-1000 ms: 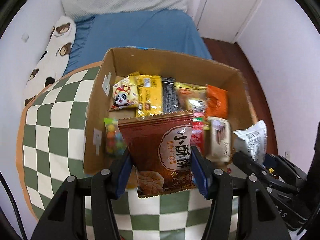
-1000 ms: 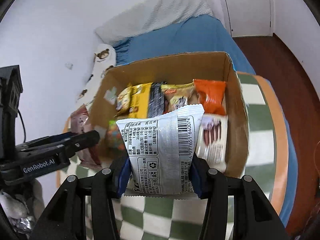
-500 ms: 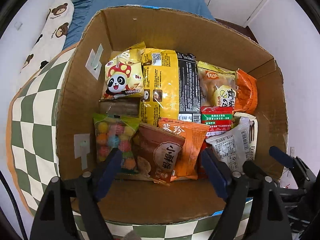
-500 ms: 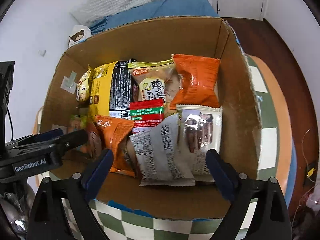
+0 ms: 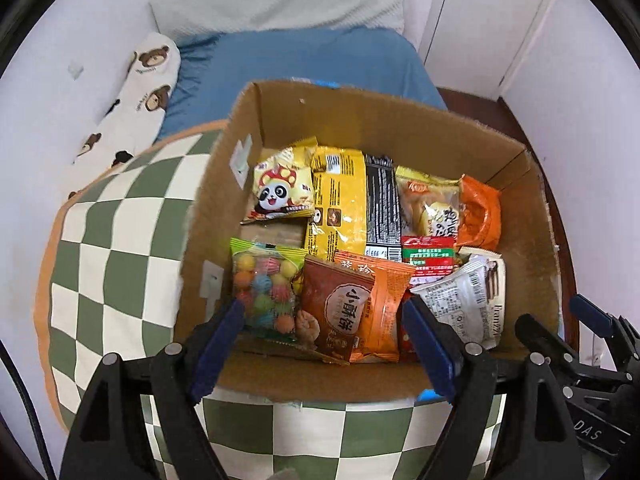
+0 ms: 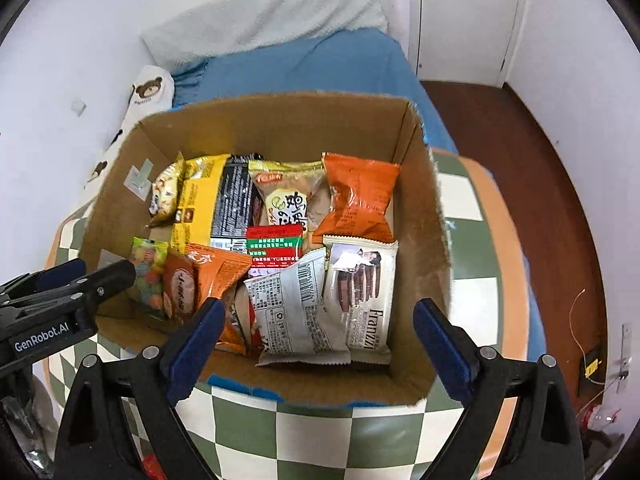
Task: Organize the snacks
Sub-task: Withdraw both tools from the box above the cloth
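An open cardboard box (image 5: 360, 116) (image 6: 420, 208) on a checkered table holds several snack packs. The brown snack pack (image 5: 340, 312) (image 6: 180, 288) lies at the box's near side beside an orange pack (image 5: 380, 304). The white barcode pack (image 5: 456, 300) (image 6: 296, 312) lies near a Franzzi pack (image 6: 364, 292). My left gripper (image 5: 324, 344) is open and empty above the near box edge. My right gripper (image 6: 320, 344) is open and empty too, above the near edge.
The green-and-white checkered table (image 5: 108, 240) (image 6: 300, 440) carries the box. A blue bed (image 5: 300, 60) with a bear pillow (image 5: 140, 92) lies behind. White walls and a door (image 6: 468, 20) stand at the back; dark wooden floor (image 6: 552, 184) is on the right.
Both grippers opened and dropped their packs into the box: brown pack from the left, white barcode pack from the right. Both grippers then pulled back and up from the box.
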### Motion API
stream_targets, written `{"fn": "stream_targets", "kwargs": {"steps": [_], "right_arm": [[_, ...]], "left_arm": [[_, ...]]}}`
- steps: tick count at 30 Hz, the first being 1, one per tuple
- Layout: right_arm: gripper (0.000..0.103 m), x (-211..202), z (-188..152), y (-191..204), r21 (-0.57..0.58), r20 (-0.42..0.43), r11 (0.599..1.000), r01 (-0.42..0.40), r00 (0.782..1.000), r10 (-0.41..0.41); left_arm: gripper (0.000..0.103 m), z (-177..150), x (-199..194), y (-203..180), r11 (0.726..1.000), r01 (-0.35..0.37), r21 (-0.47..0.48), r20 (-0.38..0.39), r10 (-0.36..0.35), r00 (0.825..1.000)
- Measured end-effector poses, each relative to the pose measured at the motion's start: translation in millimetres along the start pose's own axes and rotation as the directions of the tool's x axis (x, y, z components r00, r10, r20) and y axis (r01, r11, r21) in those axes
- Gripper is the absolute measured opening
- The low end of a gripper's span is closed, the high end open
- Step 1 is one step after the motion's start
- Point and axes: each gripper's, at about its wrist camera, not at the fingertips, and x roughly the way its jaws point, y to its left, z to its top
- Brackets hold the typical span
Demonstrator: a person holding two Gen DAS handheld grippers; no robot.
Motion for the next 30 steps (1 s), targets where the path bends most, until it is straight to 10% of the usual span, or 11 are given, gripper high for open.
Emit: {"fn": "stream_targets", "kwargs": {"steps": [20, 30], "right_arm": [[0.097, -121, -49, -2, 0.003, 0.228, 1.000, 0.012, 0.973, -0.012], [0.086, -95, -87, 32, -0.091, 0.087, 0.984, -0.155, 0.983, 0.162]], "left_arm": [[0.081, -57, -110, -14, 0.999, -0.033, 0.033, 0.260, 0.024, 0.965], [0.081, -115, -90, 50, 0.984, -0.087, -0.157, 0.146, 0.110, 0.983]]}}
